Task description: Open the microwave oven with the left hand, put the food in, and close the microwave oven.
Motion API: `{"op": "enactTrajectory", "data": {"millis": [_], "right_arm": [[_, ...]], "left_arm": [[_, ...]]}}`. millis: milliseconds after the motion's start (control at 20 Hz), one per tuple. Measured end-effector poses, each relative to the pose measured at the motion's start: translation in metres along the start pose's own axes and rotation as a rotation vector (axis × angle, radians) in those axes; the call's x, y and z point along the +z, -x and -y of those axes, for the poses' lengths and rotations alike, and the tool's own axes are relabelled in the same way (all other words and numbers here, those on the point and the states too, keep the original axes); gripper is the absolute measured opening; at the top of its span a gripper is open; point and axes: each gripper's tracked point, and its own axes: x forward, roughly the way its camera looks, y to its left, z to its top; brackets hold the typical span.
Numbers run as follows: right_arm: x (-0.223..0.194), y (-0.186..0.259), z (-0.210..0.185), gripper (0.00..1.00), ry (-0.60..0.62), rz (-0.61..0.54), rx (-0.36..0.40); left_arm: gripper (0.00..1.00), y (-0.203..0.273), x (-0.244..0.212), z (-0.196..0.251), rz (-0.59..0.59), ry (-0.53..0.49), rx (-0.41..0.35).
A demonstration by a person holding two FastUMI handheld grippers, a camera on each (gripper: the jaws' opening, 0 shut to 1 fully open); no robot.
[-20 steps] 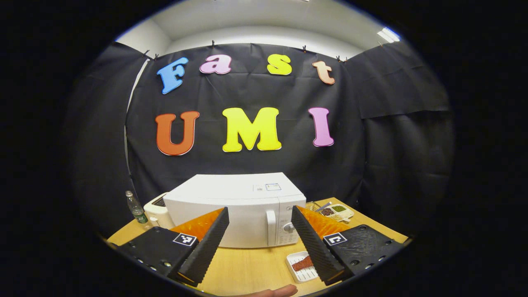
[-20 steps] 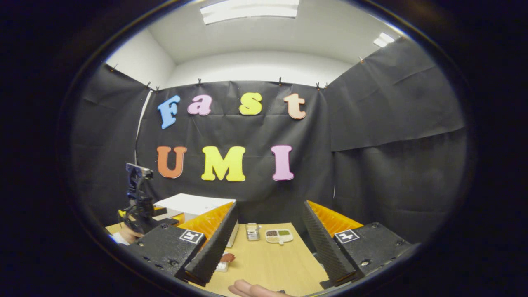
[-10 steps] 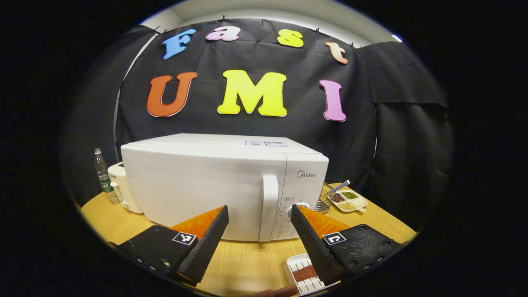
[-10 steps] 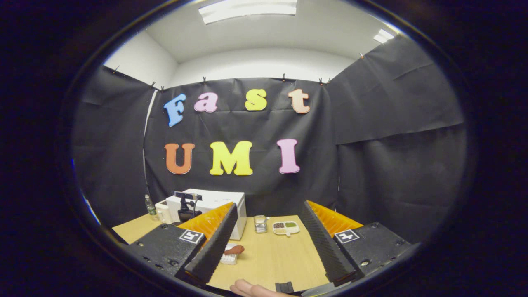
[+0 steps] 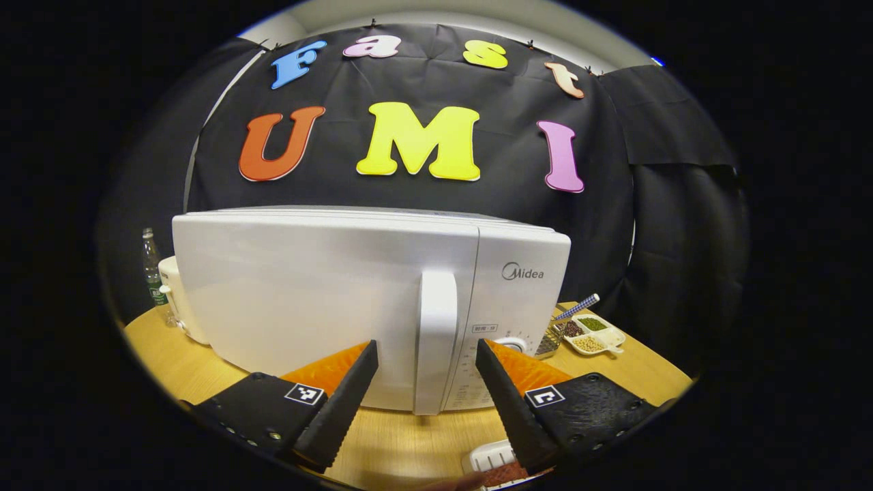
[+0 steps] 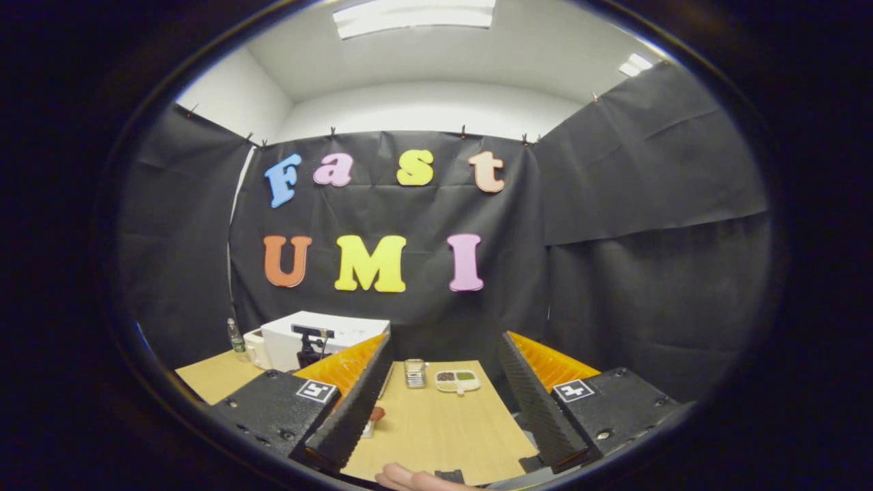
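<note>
A white microwave oven (image 5: 320, 300) stands on the wooden table with its door shut; its upright handle (image 5: 434, 341) is right ahead in the left gripper view. My left gripper (image 5: 424, 423) is open, close in front of the handle, one finger to each side and short of it. A white tray with reddish food (image 5: 494, 464) lies low at the right, partly hidden behind a finger. In the right gripper view the microwave oven (image 6: 320, 339) is far off at the left, the food (image 6: 375, 414) peeks past a finger, and my right gripper (image 6: 443, 423) is open over the table with nothing between its fingers.
A bottle (image 5: 151, 276) and a white appliance (image 5: 179, 303) stand left of the microwave. A divided dish of grains (image 5: 592, 334) and a wire rack (image 5: 549, 341) sit to its right. A fingertip (image 6: 409, 479) shows at the bottom of the right gripper view.
My left gripper has moved forward toward the microwave, so the door and handle loom larger. The right gripper has shifted only slightly. Both stay open.
</note>
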Motion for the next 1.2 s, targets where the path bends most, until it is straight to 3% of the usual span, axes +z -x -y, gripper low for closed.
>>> {"op": "enactTrajectory", "data": {"millis": [50, 100, 150, 200, 250, 300, 350, 400, 500, 550, 950, 1000, 1100, 1150, 1200], "right_arm": [[-0.004, 0.001, -0.003, 0.92, -0.001, -0.015, 0.013], [-0.009, 0.002, -0.007, 1.00, -0.003, -0.032, 0.030], [-0.011, 0.002, -0.009, 1.00, -0.007, -0.047, 0.041], [-0.013, 0.002, -0.008, 1.00, -0.006, -0.058, 0.044], [-0.014, 0.002, -0.006, 1.00, -0.005, -0.067, 0.042], [-0.016, 0.003, -0.004, 1.00, -0.007, -0.074, 0.036], [-0.016, 0.004, -0.001, 1.00, -0.012, -0.080, 0.030], [-0.017, 0.004, 0.001, 1.00, -0.019, -0.086, 0.026], [-0.018, 0.006, 0.005, 1.00, -0.024, -0.093, 0.016], [-0.018, 0.005, 0.008, 1.00, -0.021, -0.092, 0.005], [-0.027, 0.013, 0.008, 1.00, -0.029, -0.115, 0.012], [-0.028, 0.012, 0.009, 0.92, -0.032, -0.112, 0.014], [-0.032, 0.010, 0.011, 0.92, -0.031, -0.115, 0.009], [-0.033, 0.008, 0.011, 1.00, -0.035, -0.114, 0.005], [-0.033, 0.006, 0.010, 1.00, -0.038, -0.116, 0.003]], "left_arm": [[0.86, -0.004, 0.004, 0.001, 0.023, -0.020, 0.008], [0.62, -0.007, -0.002, -0.001, 0.009, -0.044, 0.019], [0.41, -0.008, -0.003, -0.002, 0.013, -0.062, 0.037], [0.43, -0.011, -0.002, 0.002, 0.024, -0.078, 0.032], [0.25, -0.010, -0.003, 0.002, 0.014, -0.080, 0.036], [0.25, -0.008, -0.009, 0.000, -0.018, -0.066, 0.040], [0.10, -0.007, -0.009, 0.000, -0.026, -0.037, 0.032], [0.21, -0.008, -0.011, 0.001, -0.043, -0.022, 0.030], [0.21, -0.008, -0.010, 0.001, -0.050, -0.028, 0.038], [0.12, -0.007, -0.011, 0.000, -0.050, -0.041, 0.040], [0.12, 0.021, -0.016, -0.002, -0.054, -0.045, -0.014], [0.12, 0.031, -0.015, -0.002, -0.037, -0.047, -0.035], [0.12, 0.052, -0.019, -0.006, -0.027, -0.034, -0.080], [0.01, 0.060, -0.020, -0.008, -0.010, -0.041, -0.098], [0.13, 0.072, -0.020, -0.012, -0.006, -0.050, -0.109]]}}
